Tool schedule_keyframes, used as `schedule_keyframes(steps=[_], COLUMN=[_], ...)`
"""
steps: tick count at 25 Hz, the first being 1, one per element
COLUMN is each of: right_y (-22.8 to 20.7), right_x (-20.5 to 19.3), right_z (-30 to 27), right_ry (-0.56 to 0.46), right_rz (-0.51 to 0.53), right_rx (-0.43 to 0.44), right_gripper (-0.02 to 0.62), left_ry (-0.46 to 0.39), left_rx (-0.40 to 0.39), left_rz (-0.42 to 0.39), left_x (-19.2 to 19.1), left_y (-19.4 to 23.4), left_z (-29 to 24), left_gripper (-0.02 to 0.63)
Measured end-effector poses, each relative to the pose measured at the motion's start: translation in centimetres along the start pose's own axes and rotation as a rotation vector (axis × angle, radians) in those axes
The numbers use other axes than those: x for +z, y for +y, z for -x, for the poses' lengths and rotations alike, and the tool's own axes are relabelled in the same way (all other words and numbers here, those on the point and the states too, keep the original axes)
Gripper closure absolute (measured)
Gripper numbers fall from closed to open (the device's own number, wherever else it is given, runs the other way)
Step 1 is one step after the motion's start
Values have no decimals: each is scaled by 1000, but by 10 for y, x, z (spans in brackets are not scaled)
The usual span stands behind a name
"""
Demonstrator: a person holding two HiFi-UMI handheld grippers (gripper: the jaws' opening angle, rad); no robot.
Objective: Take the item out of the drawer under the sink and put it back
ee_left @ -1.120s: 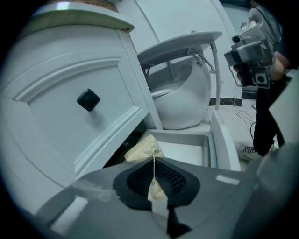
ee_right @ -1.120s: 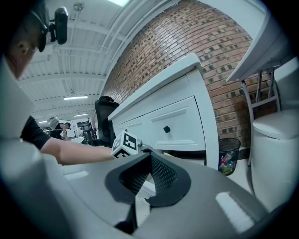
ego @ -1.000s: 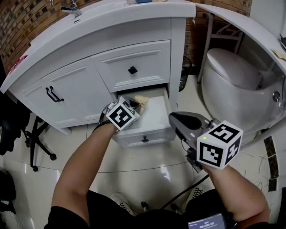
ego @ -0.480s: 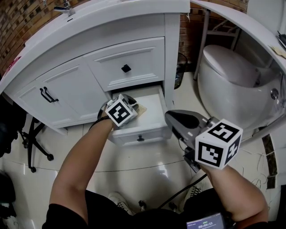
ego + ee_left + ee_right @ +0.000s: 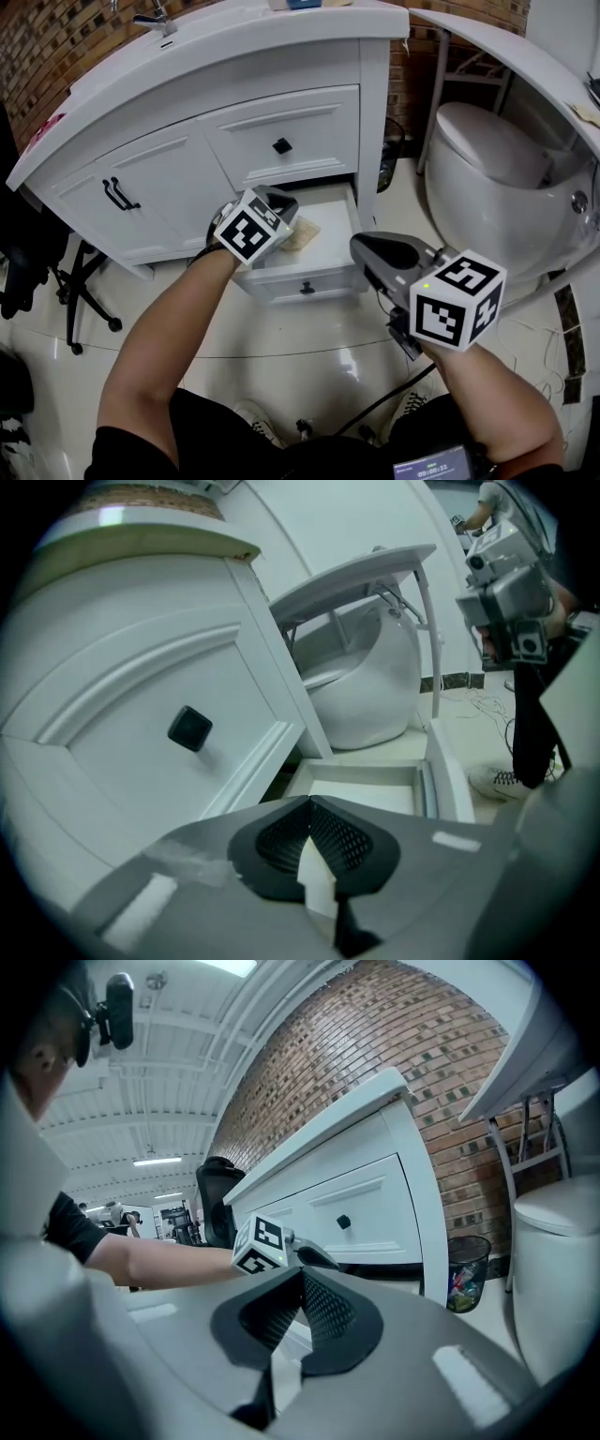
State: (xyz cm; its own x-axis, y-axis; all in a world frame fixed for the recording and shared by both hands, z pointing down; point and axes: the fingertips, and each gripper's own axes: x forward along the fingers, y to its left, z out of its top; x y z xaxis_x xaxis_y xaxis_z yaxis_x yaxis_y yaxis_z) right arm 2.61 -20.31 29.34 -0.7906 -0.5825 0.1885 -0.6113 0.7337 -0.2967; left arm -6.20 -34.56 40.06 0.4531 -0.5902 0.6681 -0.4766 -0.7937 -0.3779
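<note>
1. Item [image 5: 302, 234]: one flat tan piece lies on the floor of the open drawer [image 5: 353, 230], just right of the left gripper [image 5: 283, 201] and lower than its jaws.
2. Left gripper: the jaws are closed tip to tip with nothing between them. It hovers over the drawer's left part, just below the lower edge of the closed upper drawer [image 5: 309, 131].
3. Right gripper [image 5: 362, 247]: the jaws are together and empty. It is held outside the drawer, near its right front corner and not touching it.
4. Open room: ahead of the left gripper, the drawer floor is bare white up to the far wall [image 5: 441, 780]. The toilet [image 5: 487, 178] stands well to the right of the right gripper.
5. Count:
   - two grippers
   - two drawers, each with one black knob [image 5: 281, 145]
   - two black bar handles [image 5: 117, 194] on the cabinet door, left of the left gripper
   - one item
6. Views: only the head view shows the item. The right gripper view shows the left gripper's marker cube [image 5: 261, 1246] from the side, and the waste bin [image 5: 466, 1269].
</note>
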Motion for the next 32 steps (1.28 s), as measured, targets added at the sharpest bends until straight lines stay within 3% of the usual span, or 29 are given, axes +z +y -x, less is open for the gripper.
schedule_keyframes(steps=[8, 20, 27, 32], right_y=[14, 13, 20, 21], right_x=[-1, -2, -6, -13], right_z=[-3, -1, -1, -2], right_ry=[2, -2, 14, 34], right_rz=[9, 5, 40, 49], right_rx=[18, 11, -2, -19], right_gripper=[592, 592, 592, 592], left_ry=[-90, -413, -489, -508], left_rx=[13, 119, 125, 141], left_rz=[25, 343, 449, 481], left_x=[20, 26, 11, -8], left_y=[-16, -31, -48, -57], left_z=[55, 175, 204, 194], left_gripper=[600, 600, 600, 600])
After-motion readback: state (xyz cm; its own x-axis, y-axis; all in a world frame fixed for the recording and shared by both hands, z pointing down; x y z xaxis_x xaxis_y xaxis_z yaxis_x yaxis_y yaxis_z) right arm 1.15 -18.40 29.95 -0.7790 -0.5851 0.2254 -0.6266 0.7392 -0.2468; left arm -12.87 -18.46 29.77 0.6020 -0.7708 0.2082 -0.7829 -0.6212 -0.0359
